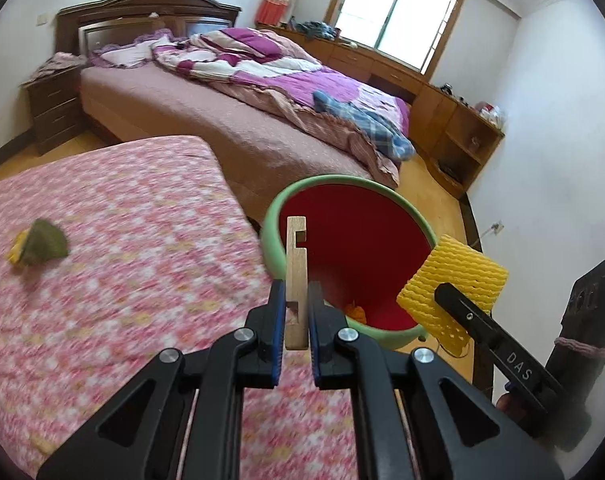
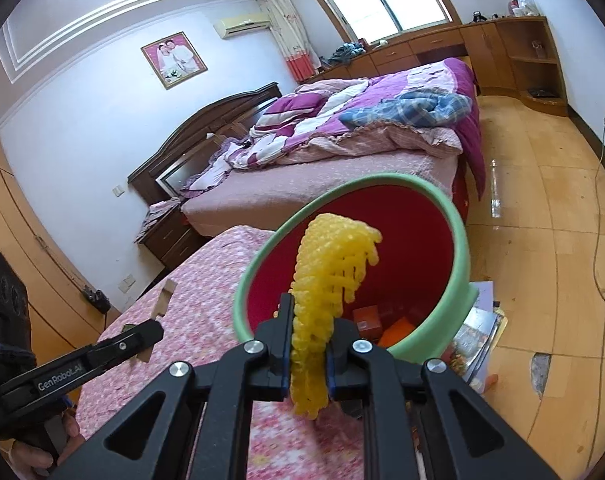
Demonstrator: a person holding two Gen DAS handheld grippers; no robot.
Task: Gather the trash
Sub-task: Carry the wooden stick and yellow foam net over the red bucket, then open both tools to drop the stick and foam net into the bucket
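White walls (image 2: pixel 82 128); unmade bed (image 1: pixel 238 120), bright window (image 1: pixel 398 20)

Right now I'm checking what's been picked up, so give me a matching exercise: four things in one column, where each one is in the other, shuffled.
Things:
1. wooden piece
2. yellow foam net
3. green and yellow scrap
4. orange box

Places:
A. at the bottom of the bin
B. clamped in the left gripper
C. lying on the pink flowered cover
D. clamped in the right gripper

Pairs: 1-B, 2-D, 3-C, 4-A
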